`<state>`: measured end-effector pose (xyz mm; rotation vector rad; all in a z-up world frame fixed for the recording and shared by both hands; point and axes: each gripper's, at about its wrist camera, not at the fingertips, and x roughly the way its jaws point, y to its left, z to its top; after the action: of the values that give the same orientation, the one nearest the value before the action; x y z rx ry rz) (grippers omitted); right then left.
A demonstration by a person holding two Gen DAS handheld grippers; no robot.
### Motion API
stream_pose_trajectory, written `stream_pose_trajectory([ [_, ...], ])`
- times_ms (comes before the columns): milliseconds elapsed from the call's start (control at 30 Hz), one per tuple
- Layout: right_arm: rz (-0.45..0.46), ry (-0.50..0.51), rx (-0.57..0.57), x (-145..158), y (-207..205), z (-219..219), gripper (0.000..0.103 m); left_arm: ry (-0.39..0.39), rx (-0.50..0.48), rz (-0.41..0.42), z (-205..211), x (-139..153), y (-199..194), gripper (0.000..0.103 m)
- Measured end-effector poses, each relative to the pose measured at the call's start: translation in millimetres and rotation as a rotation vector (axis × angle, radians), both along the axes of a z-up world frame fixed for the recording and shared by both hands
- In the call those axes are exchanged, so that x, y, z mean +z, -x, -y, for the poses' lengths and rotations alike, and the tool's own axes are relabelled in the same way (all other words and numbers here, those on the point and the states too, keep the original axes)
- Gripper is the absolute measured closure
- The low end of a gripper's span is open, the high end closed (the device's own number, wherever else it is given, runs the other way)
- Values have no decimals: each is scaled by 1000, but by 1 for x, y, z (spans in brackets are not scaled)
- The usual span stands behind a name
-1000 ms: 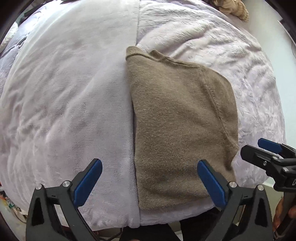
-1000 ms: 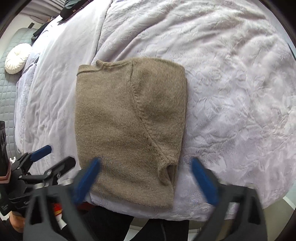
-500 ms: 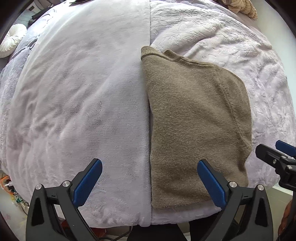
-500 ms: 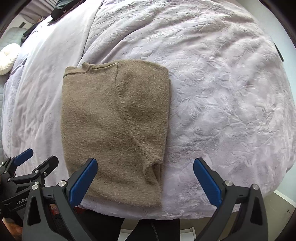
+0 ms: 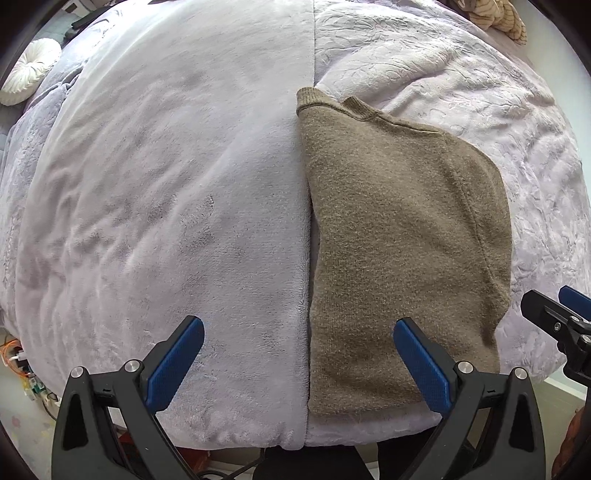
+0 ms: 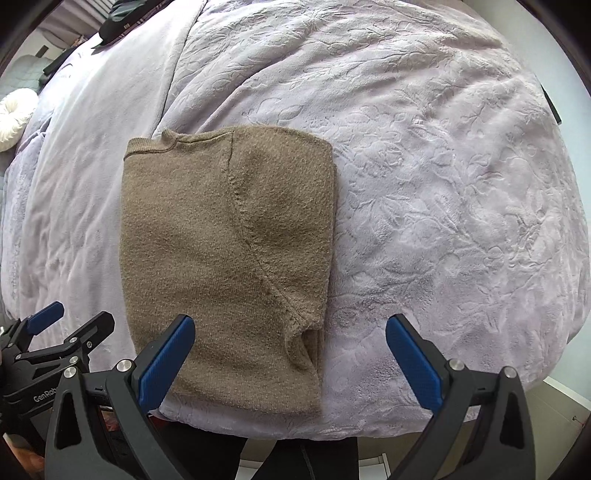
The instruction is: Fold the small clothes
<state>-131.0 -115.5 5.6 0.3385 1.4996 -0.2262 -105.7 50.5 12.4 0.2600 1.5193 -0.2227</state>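
Fuzzy matt knit sweater [image 6: 225,266] on plush, embossed blanket [image 6: 424,184]; matt black plastic grippers.

My right gripper [image 5: 565,314] is cut off at the left-wrist frame's edge; the striped fabric [image 5: 498,18] at top is too.

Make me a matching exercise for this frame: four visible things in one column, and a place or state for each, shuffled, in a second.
Things:
1. brown sweater
2. left tool
3. round white cushion
4. striped fabric

Places or states:
A. far left edge of the bed, seen from the left wrist
B. open, holding nothing
C. folded, lying flat on the lilac blanket
D. top right corner of the left wrist view

Pairs: 1-C, 2-B, 3-A, 4-D
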Motion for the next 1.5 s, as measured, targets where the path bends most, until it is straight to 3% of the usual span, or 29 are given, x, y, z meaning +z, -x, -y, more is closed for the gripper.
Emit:
stream_pose_trajectory([
  [1500,-30,46,10,-8,-7,-3,0,-45,-22,30,1,5,2,0],
])
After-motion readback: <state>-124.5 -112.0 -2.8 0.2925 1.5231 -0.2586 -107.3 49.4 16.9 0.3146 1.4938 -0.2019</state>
